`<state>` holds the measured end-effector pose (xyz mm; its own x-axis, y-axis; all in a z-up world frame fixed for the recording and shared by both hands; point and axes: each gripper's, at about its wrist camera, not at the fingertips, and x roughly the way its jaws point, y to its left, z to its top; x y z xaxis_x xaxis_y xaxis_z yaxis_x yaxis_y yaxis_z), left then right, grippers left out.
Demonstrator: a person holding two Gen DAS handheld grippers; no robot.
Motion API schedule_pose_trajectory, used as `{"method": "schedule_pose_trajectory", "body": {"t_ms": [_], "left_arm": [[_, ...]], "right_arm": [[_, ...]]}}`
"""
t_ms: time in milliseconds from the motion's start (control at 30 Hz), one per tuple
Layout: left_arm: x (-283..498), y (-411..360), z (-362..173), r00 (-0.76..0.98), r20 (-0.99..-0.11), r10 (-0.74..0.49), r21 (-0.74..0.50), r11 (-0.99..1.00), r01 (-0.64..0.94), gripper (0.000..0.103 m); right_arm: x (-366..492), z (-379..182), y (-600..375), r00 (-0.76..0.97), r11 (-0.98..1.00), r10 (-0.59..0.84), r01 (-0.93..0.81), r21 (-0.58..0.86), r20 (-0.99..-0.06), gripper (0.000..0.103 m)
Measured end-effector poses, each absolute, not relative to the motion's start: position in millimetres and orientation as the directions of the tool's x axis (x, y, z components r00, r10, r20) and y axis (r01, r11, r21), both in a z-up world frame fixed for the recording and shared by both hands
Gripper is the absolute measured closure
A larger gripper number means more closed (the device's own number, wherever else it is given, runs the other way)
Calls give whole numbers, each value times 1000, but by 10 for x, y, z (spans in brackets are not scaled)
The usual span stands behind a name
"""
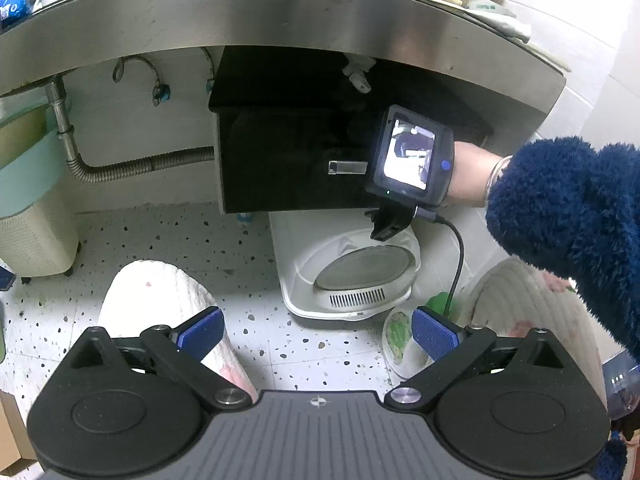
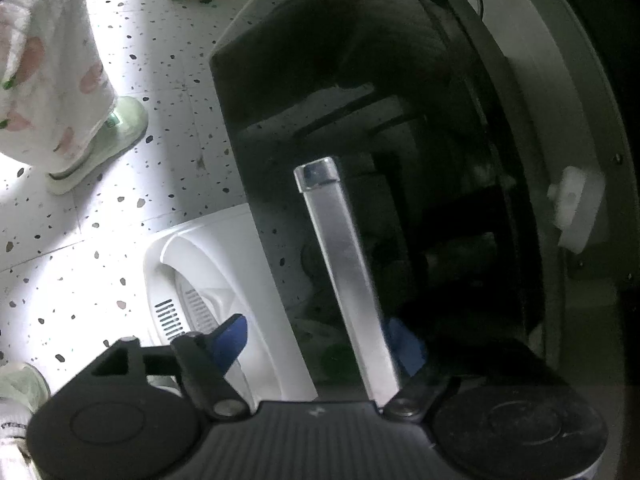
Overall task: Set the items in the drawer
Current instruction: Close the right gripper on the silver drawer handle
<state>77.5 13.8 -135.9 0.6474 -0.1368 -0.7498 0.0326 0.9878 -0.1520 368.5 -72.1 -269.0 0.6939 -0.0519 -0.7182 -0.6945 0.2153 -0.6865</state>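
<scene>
Black drawer (image 1: 292, 160) sits tight under the steel counter edge (image 1: 280, 20); little gap above it. White appliance (image 1: 352, 268) stands on the floor right below the drawer front, blocking low access. Right gripper (image 2: 320, 344) straddles the handle (image 2: 344, 272). Speckled floor (image 1: 180, 240) left of the appliance is clear; hose (image 1: 132, 170) runs along the far wall.

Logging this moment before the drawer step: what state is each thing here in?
Drawer: looks shut or nearly so; black front faces out.
Handle: between the right gripper's pads, not yet clamped.
Right gripper: open, straddling the handle.
Left gripper: open, empty, held back over the floor.
White appliance: on the floor below the drawer, lid closed.
</scene>
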Motion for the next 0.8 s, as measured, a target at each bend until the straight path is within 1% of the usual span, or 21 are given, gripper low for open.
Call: {"method": "schedule_pose_trajectory", "body": {"t_ms": [267, 433, 600, 800], "left_arm": [[764, 119, -1377, 643, -755, -133, -142, 989, 37, 2], [756, 127, -1379, 643, -755, -131, -142, 989, 35, 2], [763, 131, -1385, 642, -756, -128, -138, 990, 36, 2], [762, 151, -1378, 645, -754, -124, -138, 990, 29, 2]], "right_arm": [[3733, -2791, -716, 701, 174, -51, -695, -697, -712, 10], [3704, -2853, -717, 719, 121, -60, -683, -720, -693, 8], [3727, -2804, -736, 710, 130, -42, -694, -708, -703, 8], [3706, -2841, -728, 726, 96, -49, -680, -727, -686, 8]]}}
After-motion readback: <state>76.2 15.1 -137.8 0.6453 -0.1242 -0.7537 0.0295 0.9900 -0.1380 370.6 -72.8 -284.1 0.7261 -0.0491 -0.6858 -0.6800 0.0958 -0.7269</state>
